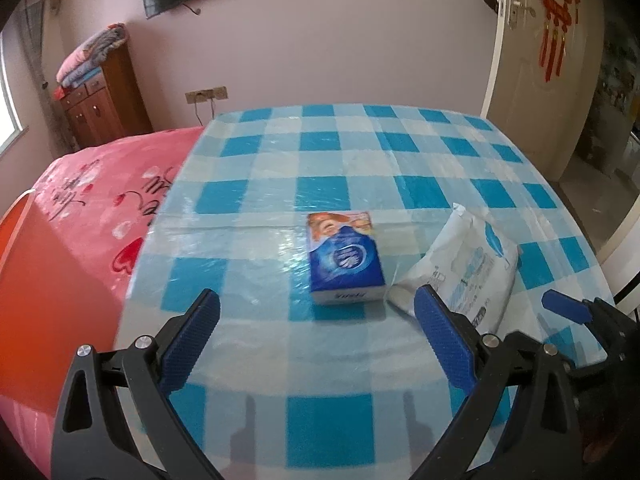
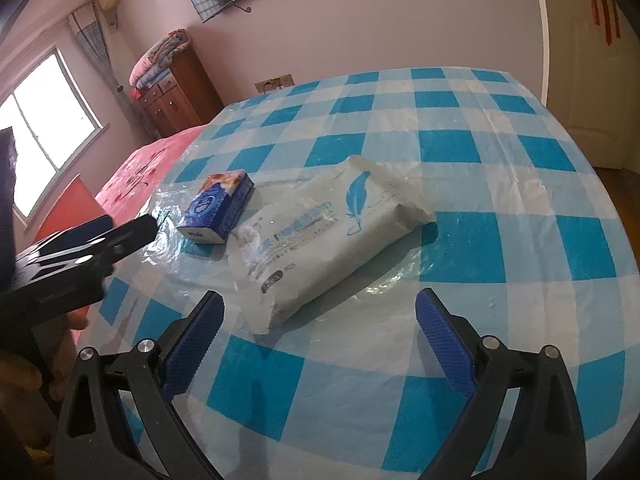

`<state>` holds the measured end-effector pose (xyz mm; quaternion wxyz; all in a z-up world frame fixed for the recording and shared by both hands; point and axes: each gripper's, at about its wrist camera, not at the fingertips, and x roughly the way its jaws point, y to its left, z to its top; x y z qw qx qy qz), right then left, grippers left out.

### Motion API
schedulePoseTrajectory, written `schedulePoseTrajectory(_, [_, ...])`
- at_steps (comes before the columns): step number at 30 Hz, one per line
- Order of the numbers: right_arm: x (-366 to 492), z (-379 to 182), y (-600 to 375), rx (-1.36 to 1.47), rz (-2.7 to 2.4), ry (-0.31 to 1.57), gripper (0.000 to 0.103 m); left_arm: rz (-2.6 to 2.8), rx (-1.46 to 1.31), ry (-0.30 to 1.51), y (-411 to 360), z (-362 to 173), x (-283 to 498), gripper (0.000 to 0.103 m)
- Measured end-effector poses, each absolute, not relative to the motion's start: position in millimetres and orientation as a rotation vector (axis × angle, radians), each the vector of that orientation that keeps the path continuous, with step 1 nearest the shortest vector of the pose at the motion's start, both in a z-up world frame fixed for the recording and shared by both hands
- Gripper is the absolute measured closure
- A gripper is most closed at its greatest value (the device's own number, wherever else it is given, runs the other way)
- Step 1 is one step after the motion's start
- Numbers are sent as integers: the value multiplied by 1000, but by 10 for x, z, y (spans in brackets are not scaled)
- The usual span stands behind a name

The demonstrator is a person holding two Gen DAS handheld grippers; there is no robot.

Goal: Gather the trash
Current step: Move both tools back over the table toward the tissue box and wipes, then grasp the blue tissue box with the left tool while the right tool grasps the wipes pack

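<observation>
A small blue tissue pack (image 1: 345,258) lies on the blue-and-white checked table (image 1: 320,152); it also shows in the right wrist view (image 2: 218,211). A larger white wipes pack (image 2: 320,236) with a blue feather print lies right of it, also in the left wrist view (image 1: 464,268). My left gripper (image 1: 316,300) is open and empty, just short of the tissue pack. My right gripper (image 2: 320,304) is open and empty, just short of the wipes pack. The left gripper also shows at the left of the right wrist view (image 2: 120,232), and one right finger (image 1: 568,308) shows in the left wrist view.
A pink bedspread (image 1: 88,208) lies left of the table. A wooden cabinet (image 1: 104,100) with folded blankets stands at the back wall. A white door (image 1: 540,80) is at the right. The table cover is a glossy, wrinkled plastic sheet (image 2: 460,184).
</observation>
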<state>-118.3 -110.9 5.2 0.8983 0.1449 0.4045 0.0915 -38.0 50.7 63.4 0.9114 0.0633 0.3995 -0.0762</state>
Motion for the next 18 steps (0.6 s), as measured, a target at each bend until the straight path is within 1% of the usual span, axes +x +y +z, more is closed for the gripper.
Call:
schedulePoseTrajectory(15, [-958, -31, -1078, 313, 239, 870, 8, -131, 59, 901, 400, 349, 243, 6])
schedulePoseTrajectory(17, [-911, -36, -1067, 317, 243, 873, 8, -125, 60, 904, 407, 326, 280, 9])
schedulePoseTrajectory(18, [-885, -33, -1064, 318, 244, 872, 8, -121, 57, 908, 417, 312, 302, 15])
